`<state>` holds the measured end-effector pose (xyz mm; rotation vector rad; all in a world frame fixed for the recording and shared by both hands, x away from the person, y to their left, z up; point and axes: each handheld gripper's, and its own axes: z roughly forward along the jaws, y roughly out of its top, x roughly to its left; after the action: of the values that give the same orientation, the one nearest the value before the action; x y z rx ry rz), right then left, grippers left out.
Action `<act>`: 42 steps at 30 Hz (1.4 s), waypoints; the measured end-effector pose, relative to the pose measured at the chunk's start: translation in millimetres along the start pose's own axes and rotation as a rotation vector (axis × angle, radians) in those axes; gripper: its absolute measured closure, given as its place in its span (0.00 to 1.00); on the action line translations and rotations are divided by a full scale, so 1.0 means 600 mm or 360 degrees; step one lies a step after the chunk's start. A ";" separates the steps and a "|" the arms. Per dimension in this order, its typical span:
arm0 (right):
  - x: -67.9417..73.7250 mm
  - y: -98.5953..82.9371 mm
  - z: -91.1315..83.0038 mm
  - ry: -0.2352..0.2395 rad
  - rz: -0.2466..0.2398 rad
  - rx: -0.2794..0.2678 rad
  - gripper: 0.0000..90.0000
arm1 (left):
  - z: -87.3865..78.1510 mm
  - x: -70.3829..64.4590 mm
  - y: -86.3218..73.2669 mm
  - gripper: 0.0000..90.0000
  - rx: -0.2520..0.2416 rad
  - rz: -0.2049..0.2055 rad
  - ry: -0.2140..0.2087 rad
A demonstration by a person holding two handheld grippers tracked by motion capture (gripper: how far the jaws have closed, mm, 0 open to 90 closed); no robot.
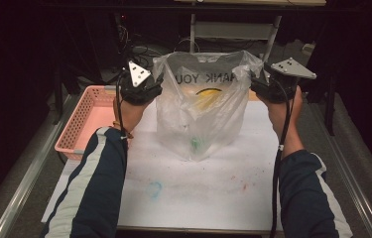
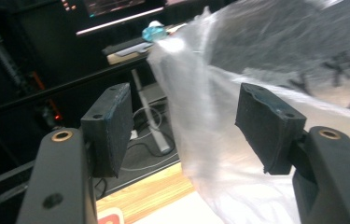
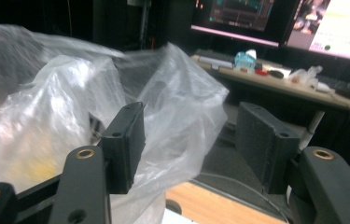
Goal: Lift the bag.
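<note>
While the clear plastic bag (image 1: 203, 106) stands upright in the middle of the white surface (image 1: 198, 188), both grippers flank its mouth, one at each upper corner. The left gripper (image 2: 184, 128) sits at the bag's left rim, jaws spread wide, with a fold of the film hanging in the gap between the pads but not pinched. Over on the other side, the right gripper (image 3: 191, 144) is just as wide open, and the bag's right edge bulges in between its jaws, pressing past the near pad without being clamped. So neither gripper has a firm hold on anything at this instant.

Inside the bag there's something yellow (image 1: 204, 98) high up behind the printed lettering, and a small green item (image 1: 194, 144) low down near the bottom; what they are exactly, I can't tell through the film. To the bag's left sits a pink basket (image 1: 85, 116), partly behind the left forearm.

My read: the loading looks done, with contents already in the bag, and what's left is closing both grippers on the rims to gather, lift or tie it. That grasp hasn't happened yet — thin, slippery film, so both pinches need to catch plenty of material.
</note>
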<state>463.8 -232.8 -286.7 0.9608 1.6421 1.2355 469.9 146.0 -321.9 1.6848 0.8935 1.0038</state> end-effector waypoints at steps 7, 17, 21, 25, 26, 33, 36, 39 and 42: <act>-0.003 0.007 -0.026 0.0024 0.0011 -0.0041 0.42 | -0.040 -0.009 -0.015 0.35 -0.0026 0.0113 -0.0046; 0.019 -0.002 -0.050 0.0062 -0.0053 -0.0061 0.40 | -0.083 -0.018 -0.052 0.34 -0.0068 0.0159 -0.0088; 0.030 -0.016 -0.051 0.0077 -0.0059 -0.0062 0.40 | -0.098 -0.024 -0.067 0.33 -0.0079 0.0179 -0.0101; 0.043 -0.033 -0.055 0.0105 -0.0059 -0.0061 0.39 | -0.113 -0.029 -0.079 0.33 -0.0098 0.0195 -0.0116; 0.048 -0.039 -0.057 0.0115 -0.0063 -0.0061 0.39 | -0.116 -0.030 -0.081 0.33 -0.0099 0.0192 -0.0122; 0.074 -0.067 -0.067 0.0170 -0.0092 -0.0047 0.39 | -0.135 -0.038 -0.106 0.31 -0.0086 0.0203 -0.0152; 0.082 -0.075 -0.069 0.0188 -0.0094 -0.0038 0.39 | -0.142 -0.039 -0.115 0.29 -0.0075 0.0201 -0.0152; 0.091 -0.083 -0.073 0.0202 -0.0109 -0.0038 0.37 | -0.149 -0.038 -0.120 0.29 -0.0074 0.0200 -0.0152; 0.098 -0.091 -0.078 0.0209 -0.0108 -0.0044 0.36 | -0.156 -0.038 -0.125 0.27 -0.0070 0.0189 -0.0155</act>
<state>394.8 -205.6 -343.0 0.8151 1.7402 1.2947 366.9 180.3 -377.8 1.7500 0.7101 1.0039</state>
